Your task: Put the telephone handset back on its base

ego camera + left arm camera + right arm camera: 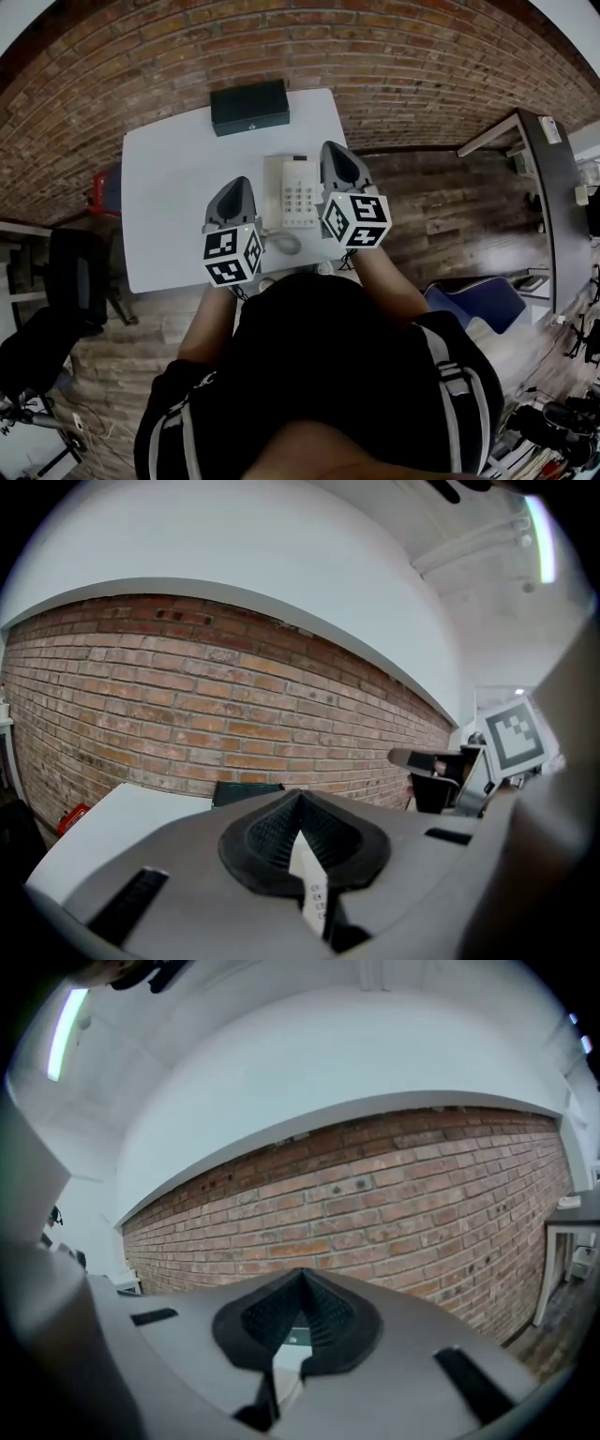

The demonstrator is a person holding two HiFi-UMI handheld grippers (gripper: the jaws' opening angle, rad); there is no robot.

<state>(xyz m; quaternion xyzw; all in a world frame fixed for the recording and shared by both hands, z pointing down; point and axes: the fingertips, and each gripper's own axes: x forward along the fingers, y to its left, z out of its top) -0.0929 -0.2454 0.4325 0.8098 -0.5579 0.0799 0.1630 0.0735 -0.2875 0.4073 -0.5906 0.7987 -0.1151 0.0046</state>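
We hold the left claw [242, 181] and the right claw [333, 147] side by side over a white table [169, 187], both pointing toward a brick wall [394, 66]. The base [302, 199] sits on the table between them, just right of the left claw's tip and just left of the right claw; in the head view the right claw's body overlaps the base's right edge, and we cannot tell whether it touches. The handset [274, 187] lies along the base's left side, the side nearer the left claw; it appears to rest on the base, and neither claw holds it. The cord [283, 242] curls off the base's near end, back between the two claws' rear parts.

In the left gripper view the left claw's jaws are together, pads meeting at the tip with nothing clamped; through the slot under the pads we see a white strip of the base with a few keys; the right claw shows at that view's right edge. In the right gripper view the right claw's jaws are likewise closed on nothing; only a sliver of table shows beneath its pads, with the wall filling the rest.

A dark box [249, 106] stands straight ahead of the left claw, well apart from it, at the table's far edge by the wall.
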